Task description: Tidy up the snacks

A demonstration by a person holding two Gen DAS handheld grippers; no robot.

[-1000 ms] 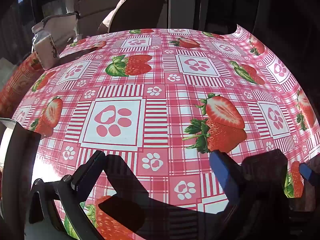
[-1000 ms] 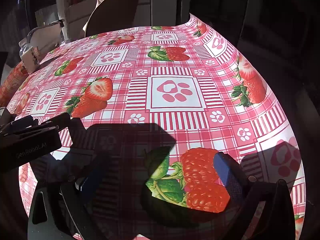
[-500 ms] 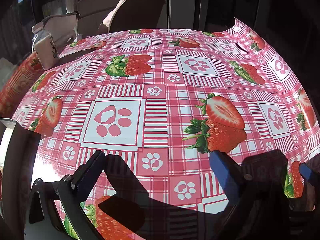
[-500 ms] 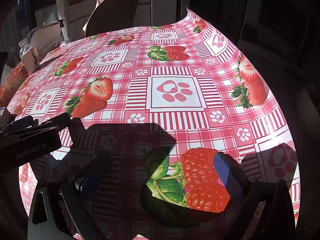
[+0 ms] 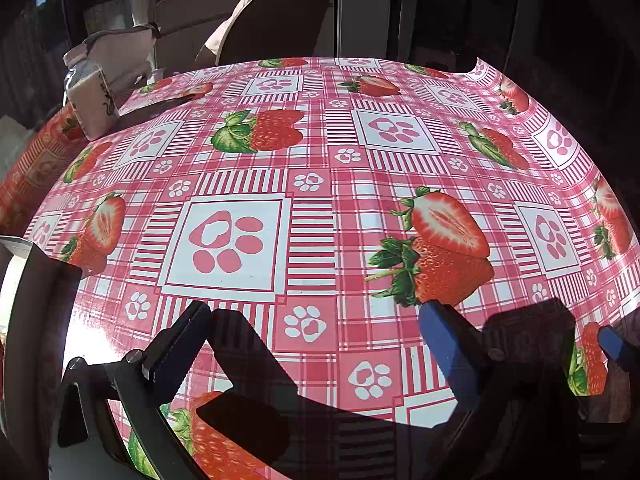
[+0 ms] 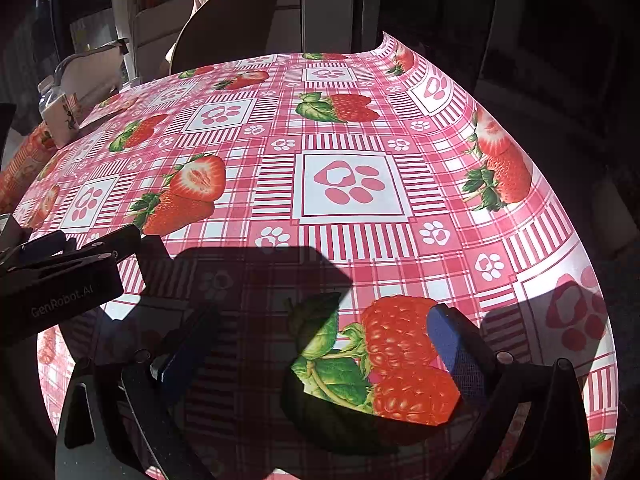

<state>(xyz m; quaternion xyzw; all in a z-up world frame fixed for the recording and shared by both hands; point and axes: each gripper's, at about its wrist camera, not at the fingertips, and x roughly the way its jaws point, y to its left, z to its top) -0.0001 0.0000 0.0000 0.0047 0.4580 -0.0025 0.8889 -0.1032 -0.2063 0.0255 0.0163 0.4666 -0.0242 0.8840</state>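
- Table surface: a table is covered by a glossy pink-and-white checked tablecloth (image 5: pixel 312 208) (image 6: pixel 352 216), printed with strawberries and paw-print squares. Most of it is lit by hard sunlight, and dark shadows of the rigs are cast across its near part. The far right corner of the cloth is seen curled upward.
- Room: a dark, unlit background is seen to the right; a window or door frame (image 5: pixel 360 8) is seen beyond the far edge, with daylight behind it at the upper left.
- Chair: a dark rounded chair back (image 5: pixel 276 20) (image 6: pixel 224 24) is placed against the far edge, with pale fabric draped over its top.
- Bag: a pale bag with handles (image 5: pixel 120 52) (image 6: pixel 92 68) is seen just beyond the far left corner.
- Snack carton: a small white carton (image 5: pixel 94 100) (image 6: pixel 60 120) is stood upright at the far left corner, its long axis vertical and its printed face turned toward the cameras; the print is too small to be read.
- Left gripper (image 5: pixel 316 340): the claw is spread wide over bare cloth, and nothing is held. Its side is also shown at the left edge of the right wrist view (image 6: pixel 60 280).
- Right gripper (image 6: pixel 324 344): the blue-padded fingers are likewise parted wide above a printed raspberry, with nothing between them.
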